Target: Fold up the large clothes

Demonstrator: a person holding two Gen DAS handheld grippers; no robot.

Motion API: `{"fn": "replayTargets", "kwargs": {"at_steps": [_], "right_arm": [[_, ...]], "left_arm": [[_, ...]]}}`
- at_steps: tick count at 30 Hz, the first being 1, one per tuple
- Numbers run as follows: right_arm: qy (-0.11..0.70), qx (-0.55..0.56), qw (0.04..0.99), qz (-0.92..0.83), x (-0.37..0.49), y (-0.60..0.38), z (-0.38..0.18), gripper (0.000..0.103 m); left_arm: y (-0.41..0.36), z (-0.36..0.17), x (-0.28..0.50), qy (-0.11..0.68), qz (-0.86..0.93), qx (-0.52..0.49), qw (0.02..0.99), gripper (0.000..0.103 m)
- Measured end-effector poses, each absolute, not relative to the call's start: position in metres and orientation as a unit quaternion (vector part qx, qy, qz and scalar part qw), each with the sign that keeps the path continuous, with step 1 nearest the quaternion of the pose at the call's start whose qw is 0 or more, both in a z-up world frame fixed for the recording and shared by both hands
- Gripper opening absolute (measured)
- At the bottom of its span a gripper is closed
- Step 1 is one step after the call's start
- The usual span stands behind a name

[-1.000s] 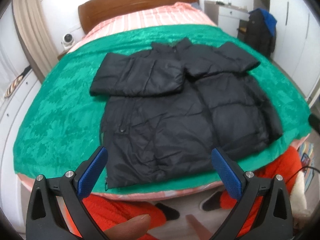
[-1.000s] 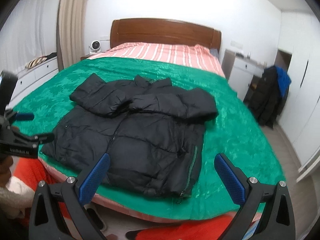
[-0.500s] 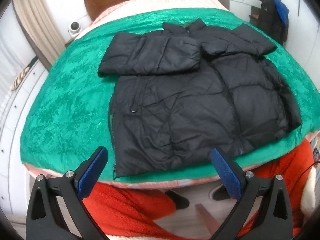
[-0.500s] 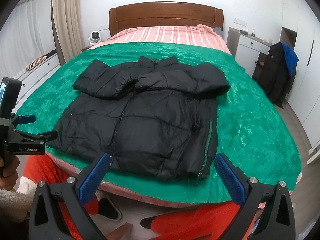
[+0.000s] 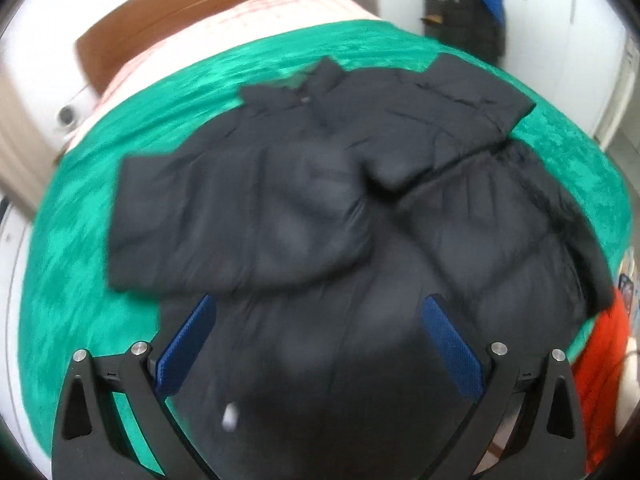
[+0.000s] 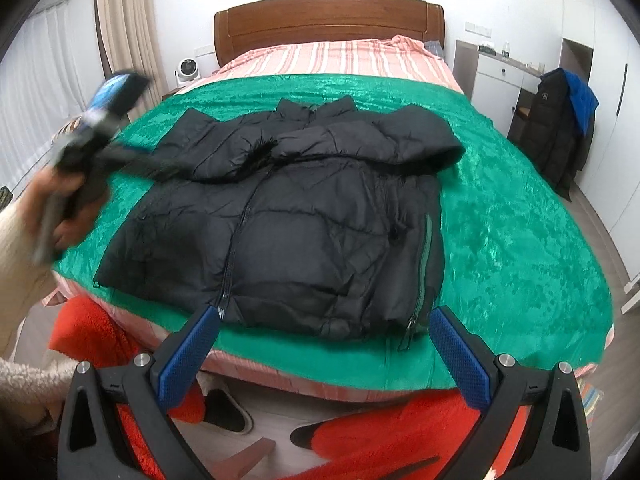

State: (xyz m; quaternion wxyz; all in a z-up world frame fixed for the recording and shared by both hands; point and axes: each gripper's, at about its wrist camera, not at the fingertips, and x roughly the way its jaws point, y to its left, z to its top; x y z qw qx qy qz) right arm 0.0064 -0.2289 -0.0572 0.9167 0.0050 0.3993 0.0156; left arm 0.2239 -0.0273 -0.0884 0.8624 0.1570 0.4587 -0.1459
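Observation:
A black puffer jacket (image 6: 320, 220) lies front up on the green blanket (image 6: 520, 240), hem at the bed's near edge, both sleeves folded across the chest. In the blurred left wrist view the jacket (image 5: 320, 208) fills the middle, and my left gripper (image 5: 320, 308) hovers open above its lower body with nothing between the fingers. From the right wrist view, the left gripper (image 6: 158, 166) is a blur in a hand at the jacket's left sleeve. My right gripper (image 6: 325, 316) stands open just off the near hem, empty.
A wooden headboard (image 6: 328, 20) and a striped pink sheet (image 6: 340, 60) lie at the far end. A white dresser (image 6: 496, 76) and a dark coat (image 6: 560, 128) stand to the right. Red trousers (image 6: 96, 340) and dark slippers (image 6: 228, 412) are below the bed edge.
My left gripper has swept forward from the bed's near edge to over the jacket's body, blurring its view. The right gripper has come slightly closer to the hem. Both stay open.

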Motion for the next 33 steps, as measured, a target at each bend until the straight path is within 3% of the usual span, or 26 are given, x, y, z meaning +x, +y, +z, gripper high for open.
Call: {"fn": "replayTargets", "kwargs": {"at_steps": [3, 4, 5, 6, 9, 13, 20, 24, 27, 31, 33], "right_arm": [[0.395, 0.005, 0.918, 0.012, 0.001, -0.230, -0.055, 0.103], [0.393, 0.005, 0.919, 0.009, -0.001, -0.232, -0.054, 0.103], [0.392, 0.005, 0.920, 0.004, -0.004, -0.235, -0.053, 0.103], [0.390, 0.005, 0.921, 0.000, -0.007, -0.237, -0.052, 0.103], [0.388, 0.007, 0.921, -0.021, -0.015, -0.248, -0.054, 0.103], [0.398, 0.014, 0.916, -0.040, -0.015, -0.260, -0.063, 0.103], [0.387, 0.004, 0.922, 0.002, -0.004, -0.238, -0.062, 0.103], [0.363, -0.039, 0.930, 0.037, 0.012, -0.223, -0.049, 0.103], [0.334, -0.065, 0.938, 0.068, 0.044, -0.220, -0.032, 0.103], [0.320, -0.130, 0.934, 0.086, 0.119, -0.204, -0.025, 0.103], [0.334, -0.155, 0.923, 0.115, 0.167, -0.187, -0.037, 0.103]], "left_arm": [[-0.055, -0.119, 0.264, 0.466, -0.137, 0.188, 0.854, 0.101], [-0.060, -0.129, 0.273, 0.471, -0.131, 0.194, 0.850, 0.094], [-0.063, -0.142, 0.282, 0.482, -0.126, 0.199, 0.844, 0.063], [-0.062, -0.149, 0.287, 0.493, -0.123, 0.196, 0.839, 0.046], [-0.040, -0.134, 0.280, 0.475, -0.126, 0.136, 0.860, 0.014], [0.019, -0.078, 0.252, 0.434, -0.113, 0.057, 0.892, 0.010], [0.204, 0.000, 0.197, 0.351, 0.056, -0.052, 0.933, 0.008], [0.319, -0.029, 0.172, 0.362, 0.187, -0.136, 0.903, 0.008], [0.382, -0.081, 0.161, 0.395, 0.261, -0.178, 0.863, 0.008], [0.413, -0.136, 0.156, 0.432, 0.297, -0.212, 0.825, 0.008], [0.417, -0.152, 0.154, 0.443, 0.318, -0.209, 0.812, 0.014]]}}
